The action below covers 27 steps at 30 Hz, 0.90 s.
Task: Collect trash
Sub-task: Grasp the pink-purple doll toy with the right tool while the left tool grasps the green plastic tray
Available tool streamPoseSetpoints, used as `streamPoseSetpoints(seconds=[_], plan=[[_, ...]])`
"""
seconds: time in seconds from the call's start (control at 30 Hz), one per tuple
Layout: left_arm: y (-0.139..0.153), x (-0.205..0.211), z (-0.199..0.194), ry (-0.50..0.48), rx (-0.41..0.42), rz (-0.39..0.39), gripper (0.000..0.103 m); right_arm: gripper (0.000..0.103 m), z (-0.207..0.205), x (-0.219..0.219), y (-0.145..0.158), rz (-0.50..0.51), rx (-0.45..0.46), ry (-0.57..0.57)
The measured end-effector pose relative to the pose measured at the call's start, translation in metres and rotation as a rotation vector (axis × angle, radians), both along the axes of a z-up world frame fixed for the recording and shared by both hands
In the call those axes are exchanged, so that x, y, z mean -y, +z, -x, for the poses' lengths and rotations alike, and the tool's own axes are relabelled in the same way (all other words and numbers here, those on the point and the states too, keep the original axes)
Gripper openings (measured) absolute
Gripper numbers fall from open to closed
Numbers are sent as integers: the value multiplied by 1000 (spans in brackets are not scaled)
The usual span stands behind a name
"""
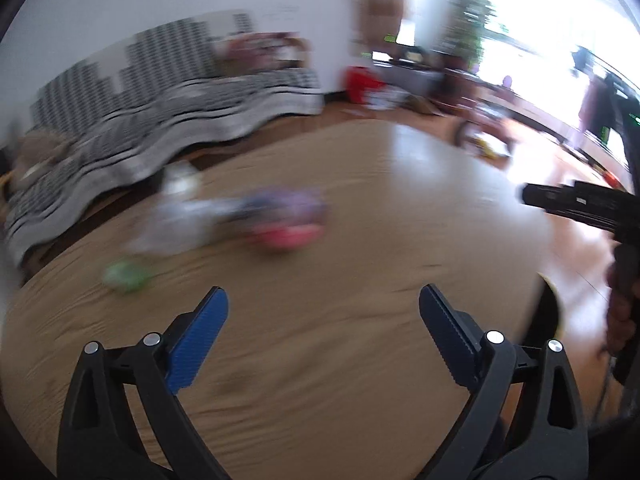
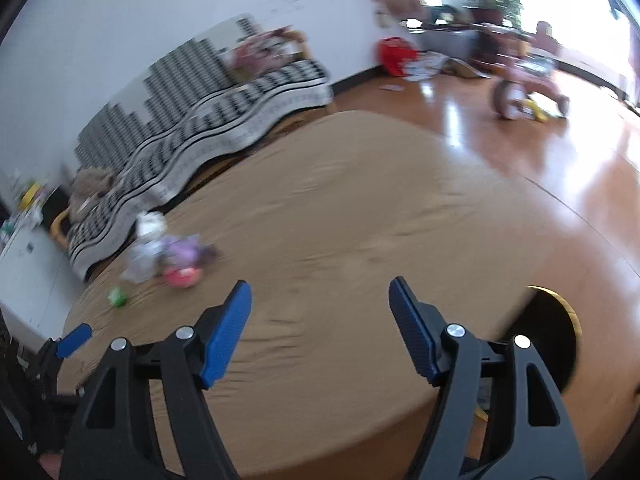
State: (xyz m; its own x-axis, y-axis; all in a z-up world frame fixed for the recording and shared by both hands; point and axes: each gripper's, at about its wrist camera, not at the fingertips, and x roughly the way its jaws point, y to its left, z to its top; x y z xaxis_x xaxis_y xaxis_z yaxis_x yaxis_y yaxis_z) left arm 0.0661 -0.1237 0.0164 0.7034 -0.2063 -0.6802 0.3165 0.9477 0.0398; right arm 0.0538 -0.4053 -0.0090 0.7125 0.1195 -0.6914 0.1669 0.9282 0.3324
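Each hand-held gripper, left (image 1: 323, 304) and right (image 2: 320, 297), gapes wide (empty) above the table (image 2: 360, 200).

bright daylight | window (image 1: 520, 20) blown out | motion blur | fisheye warp

The left gripper (image 1: 323, 299) has matte black plastic arms with triangular cut-outs and round silver rivets; its jaws carry ribbed blue pads (image 1: 198, 344). The right gripper (image 2: 320, 293) is built alike, blue pads (image 2: 226, 334) bright against black frames. At three o'clock in the left wrist view, bare skin of a hand (image 1: 620, 312) shows around a black handle.
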Motion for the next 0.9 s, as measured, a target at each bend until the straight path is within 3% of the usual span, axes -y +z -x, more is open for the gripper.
streamPoseSetpoints(seconds=[0.13, 0.33, 0.47, 0.7, 0.9], plan=[[-5, -90, -14, 181, -15, 26, 94, 71, -34, -79, -5, 26, -8, 101], [-14, -159, -26, 252, -24, 23, 94, 71, -71, -150, -22, 74, -41, 177], [-28, -177, -44, 284, -58, 29, 94, 71, -94, -170, -33, 70, -63, 189], [-49, -181, -99, 392, -121, 118, 94, 71, -123, -194, -51, 87, -80, 187], [-70, -174, -135, 455, -159, 114, 94, 71, -149, -197, -66, 94, -99, 156]])
